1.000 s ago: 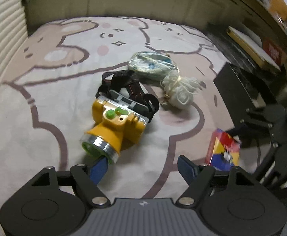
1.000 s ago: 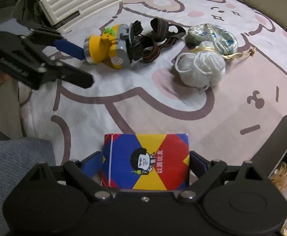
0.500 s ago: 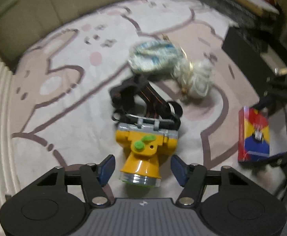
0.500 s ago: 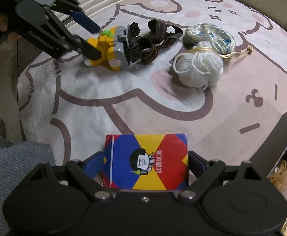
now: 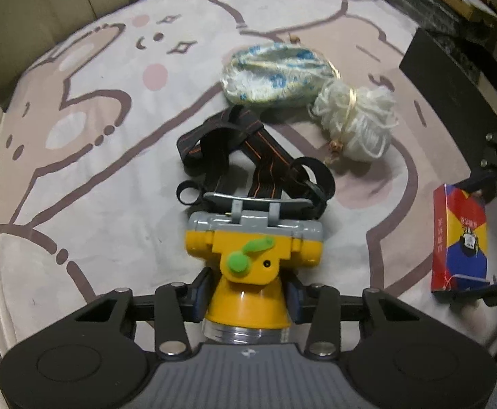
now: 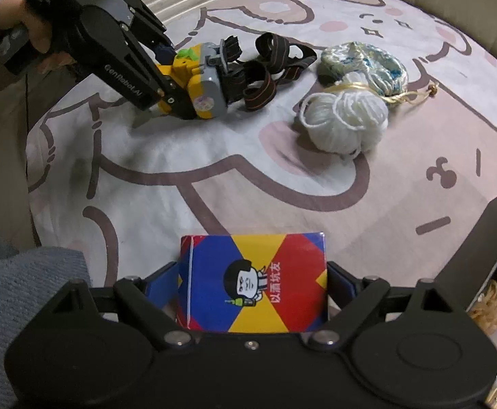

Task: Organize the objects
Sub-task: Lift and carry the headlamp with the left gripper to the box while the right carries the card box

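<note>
The work surface is a bed covered by a sheet (image 5: 119, 184) printed with a cartoon bear; a ribbed white panel runs along its left edge.

Left side: the left gripper (image 5: 246, 298) is clamped on the yellow headlamp (image 5: 253, 259). Its jaws have just been closing, and the blue pads are now pressed against both sides of the lamp's yellow cone, just behind the lens rim. The lamp's long axis is in line with the gripper's pointing direction: lens toward the camera, grey back plate and black strap (image 5: 248, 156) trailing away toward the middle of the bed. The strap lies loose on the sheet, so drag is judged likely on lifting. In the right wrist view the same gripper (image 6: 153, 104) is seen angled steeply down onto the lamp (image 6: 197, 88), held by a hand (image 6: 40, 34).

Middle: a blue-patterned pouch (image 5: 275, 75) and a ball of white yarn (image 5: 357, 126) lie touching each other, beyond the strap, near the far edge.

Right side: the right gripper (image 6: 251, 289) has its jaws set wide about the coloured box (image 6: 255, 283), near the bed's near right edge. The pads stand at the box's two sides; whether they press on it cannot be told.
</note>
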`<state>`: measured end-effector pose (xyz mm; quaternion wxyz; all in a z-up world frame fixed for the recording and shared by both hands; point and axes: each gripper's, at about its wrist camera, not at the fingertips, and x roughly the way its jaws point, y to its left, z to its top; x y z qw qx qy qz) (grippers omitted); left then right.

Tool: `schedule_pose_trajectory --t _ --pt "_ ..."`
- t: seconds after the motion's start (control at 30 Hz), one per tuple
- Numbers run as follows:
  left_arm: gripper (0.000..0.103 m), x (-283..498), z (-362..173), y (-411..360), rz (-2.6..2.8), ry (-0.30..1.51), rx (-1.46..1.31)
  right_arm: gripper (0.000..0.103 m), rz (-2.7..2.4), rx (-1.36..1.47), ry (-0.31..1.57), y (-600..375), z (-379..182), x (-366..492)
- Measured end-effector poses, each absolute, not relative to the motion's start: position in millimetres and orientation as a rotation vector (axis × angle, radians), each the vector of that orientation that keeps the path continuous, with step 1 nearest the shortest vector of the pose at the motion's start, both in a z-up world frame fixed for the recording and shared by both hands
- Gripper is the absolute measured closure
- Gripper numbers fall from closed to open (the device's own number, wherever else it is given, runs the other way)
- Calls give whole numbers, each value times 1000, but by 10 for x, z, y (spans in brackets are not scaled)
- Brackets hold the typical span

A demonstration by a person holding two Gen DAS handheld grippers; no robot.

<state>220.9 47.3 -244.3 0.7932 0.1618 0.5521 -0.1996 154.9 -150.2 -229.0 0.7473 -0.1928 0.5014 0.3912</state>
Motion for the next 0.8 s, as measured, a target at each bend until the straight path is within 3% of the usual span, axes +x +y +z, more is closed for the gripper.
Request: schedule_pose_trajectory --t 0.8 --pt "60 1920 -1290 408 -337 890 149 13 601 -185 831 -2040 -1130 1789"
